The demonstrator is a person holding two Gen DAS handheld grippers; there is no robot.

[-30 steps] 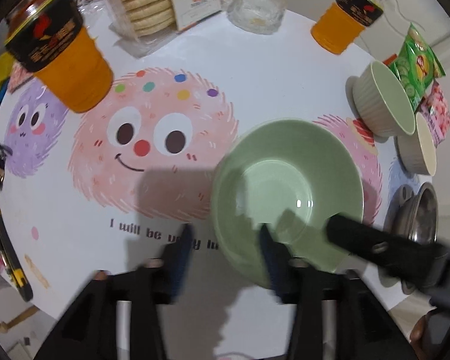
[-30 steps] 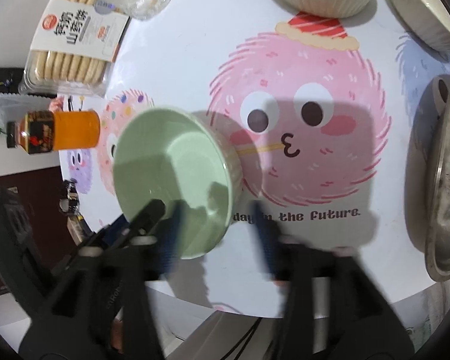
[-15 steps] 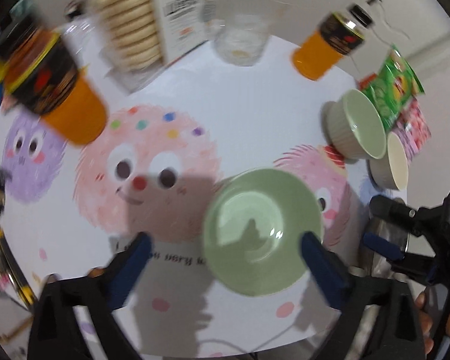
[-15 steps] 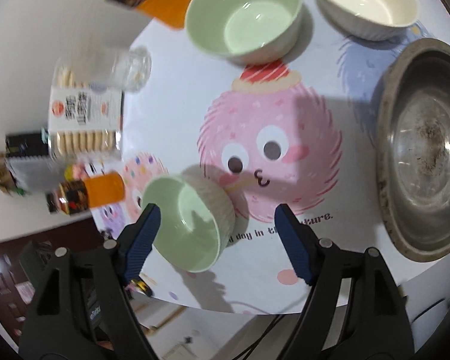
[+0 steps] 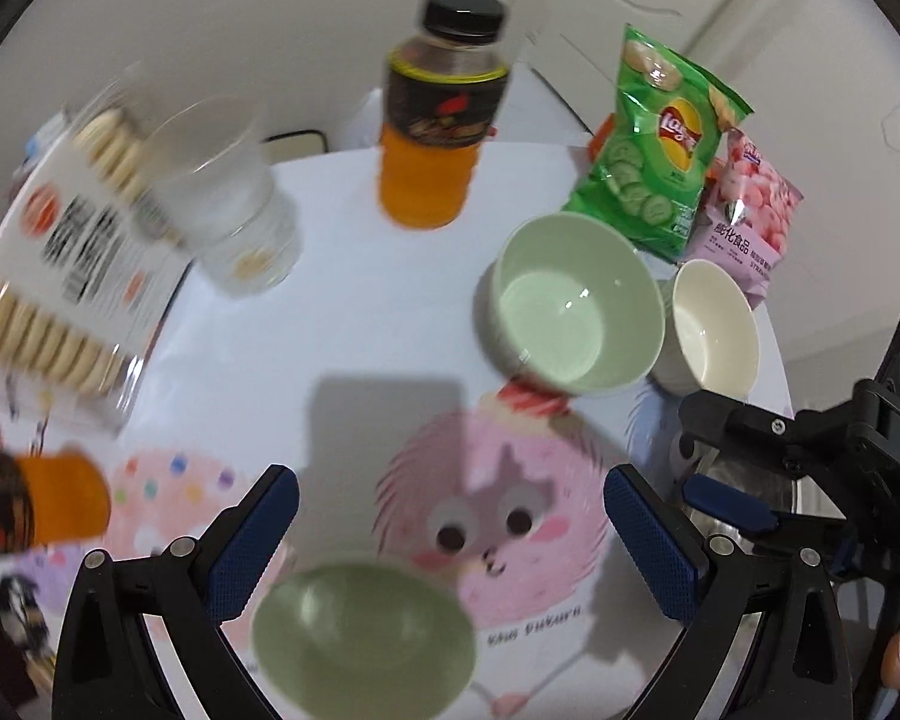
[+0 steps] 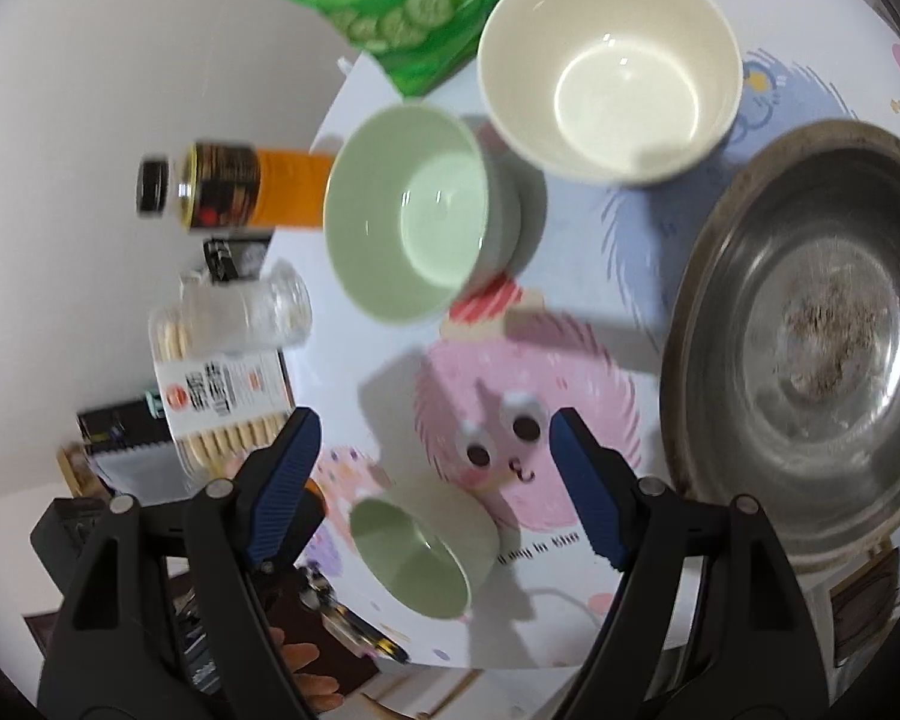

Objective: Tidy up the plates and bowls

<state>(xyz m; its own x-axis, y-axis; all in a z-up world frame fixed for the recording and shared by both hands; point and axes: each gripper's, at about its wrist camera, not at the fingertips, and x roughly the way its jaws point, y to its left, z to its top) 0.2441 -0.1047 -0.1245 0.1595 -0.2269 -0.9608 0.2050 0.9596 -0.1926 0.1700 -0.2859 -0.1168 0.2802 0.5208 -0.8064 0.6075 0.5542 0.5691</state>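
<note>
**Both tools empty, three bowls waiting on the table**

Your left tool (image 5: pixel 450 531) is spread wide with nothing between its pads. Your right tool (image 6: pixel 432 483) is also spread and empty. Neither touches a bowl.

The near green bowl (image 5: pixel 363 639) sits upright on the table (image 5: pixel 360 324), just below and between the left tool's fingers, close to the table's near edge. The far green bowl (image 5: pixel 576 300) stands upright further back, and the cream bowl (image 5: pixel 714 324) sits just beside it, their rims close or touching. A steel basin (image 6: pixel 810 336) lies to the right of them, with some dry residue in its bottom.

These bowls look like glazed ceramic or melamine: stiff, smooth, probably slippery on the pads, and likely to chip if knocked together. Take one by the rim, one pad inside the wall and one outside, rather than trying to span the whole bowl. Judged by their size, the two green bowls should nest; lower one into the other gently.

Both tools point steeply down at the table, the left more so. The left view is blurred at its edges, so fine detail there is uncertain. A bottle (image 5: pixel 438 114), a glass (image 5: pixel 234 204) and a chips bag (image 5: pixel 660 144) stand behind the bowls; keep clear of them as you reach.
</note>
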